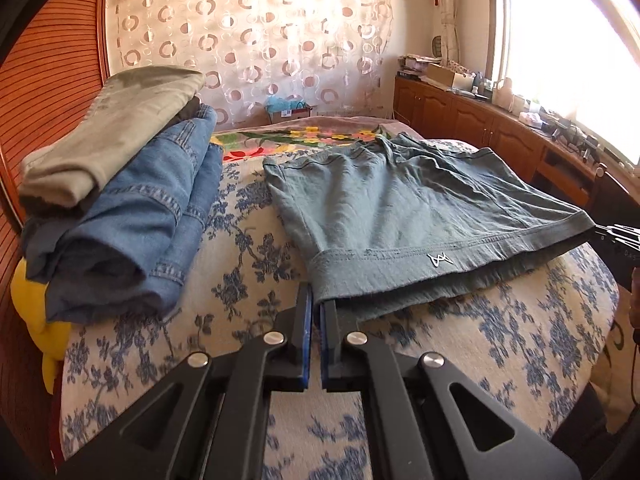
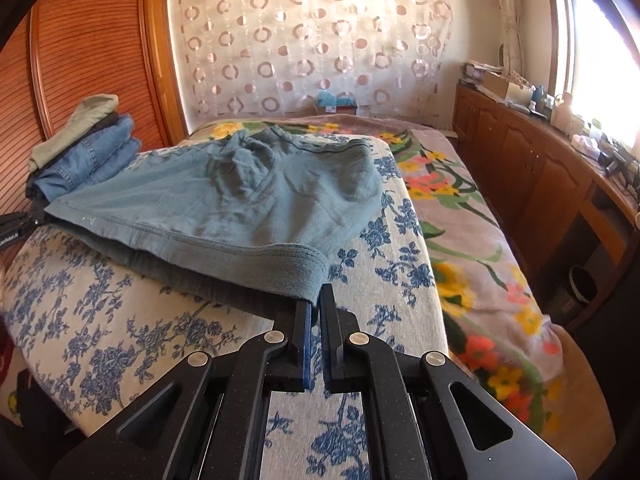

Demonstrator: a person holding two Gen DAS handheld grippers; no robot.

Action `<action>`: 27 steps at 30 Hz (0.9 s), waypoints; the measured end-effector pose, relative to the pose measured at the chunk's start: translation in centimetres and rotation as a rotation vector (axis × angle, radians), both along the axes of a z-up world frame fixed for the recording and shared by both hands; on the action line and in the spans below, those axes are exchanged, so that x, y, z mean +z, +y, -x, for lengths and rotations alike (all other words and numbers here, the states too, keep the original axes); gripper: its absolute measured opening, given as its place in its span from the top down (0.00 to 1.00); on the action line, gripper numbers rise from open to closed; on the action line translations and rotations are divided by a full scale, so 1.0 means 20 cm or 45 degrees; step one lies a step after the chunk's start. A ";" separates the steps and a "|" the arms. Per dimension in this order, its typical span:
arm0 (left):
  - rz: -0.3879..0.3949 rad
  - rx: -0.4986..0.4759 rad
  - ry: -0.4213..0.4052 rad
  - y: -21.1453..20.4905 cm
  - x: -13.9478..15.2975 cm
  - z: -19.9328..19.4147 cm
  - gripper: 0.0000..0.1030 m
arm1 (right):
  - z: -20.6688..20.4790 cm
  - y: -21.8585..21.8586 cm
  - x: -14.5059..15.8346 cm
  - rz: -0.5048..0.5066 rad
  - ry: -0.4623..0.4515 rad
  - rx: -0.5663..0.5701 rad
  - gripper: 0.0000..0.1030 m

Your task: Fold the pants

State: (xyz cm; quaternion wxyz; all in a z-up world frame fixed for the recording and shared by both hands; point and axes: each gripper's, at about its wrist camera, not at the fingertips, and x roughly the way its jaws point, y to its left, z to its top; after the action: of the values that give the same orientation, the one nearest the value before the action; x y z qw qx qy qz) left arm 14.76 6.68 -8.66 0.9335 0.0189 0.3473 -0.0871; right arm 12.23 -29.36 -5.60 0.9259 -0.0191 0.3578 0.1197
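Grey-green pants [image 1: 404, 208] lie on the blue-flowered cover [image 1: 248, 248], their near hem lifted off it. My left gripper [image 1: 316, 300] is shut on the hem's left corner. My right gripper [image 2: 316, 300] is shut on the hem's right corner of the same pants [image 2: 240, 200]. The hem hangs taut between the two. The right gripper's tip shows at the right edge of the left wrist view [image 1: 616, 236]; the left gripper's tip shows at the left edge of the right wrist view [image 2: 20, 224].
A stack of folded clothes, jeans [image 1: 132, 224] under an olive garment [image 1: 116, 128], sits at the left against a wooden headboard [image 1: 44, 92]. A floral blanket [image 2: 472, 248] covers the bed's right side. Wooden cabinets [image 2: 540, 168] run along the window wall.
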 end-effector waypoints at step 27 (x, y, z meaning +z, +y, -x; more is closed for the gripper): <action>0.038 -0.028 0.084 -0.02 -0.12 0.45 1.00 | 0.41 -0.10 -0.04 -0.118 0.066 -0.001 0.99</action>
State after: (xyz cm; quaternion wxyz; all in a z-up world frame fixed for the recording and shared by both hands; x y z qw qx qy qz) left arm 5.71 6.23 -11.15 0.9207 0.0058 0.3763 -0.1033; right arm 4.02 -31.29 -6.34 0.9163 0.0271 0.3758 0.1361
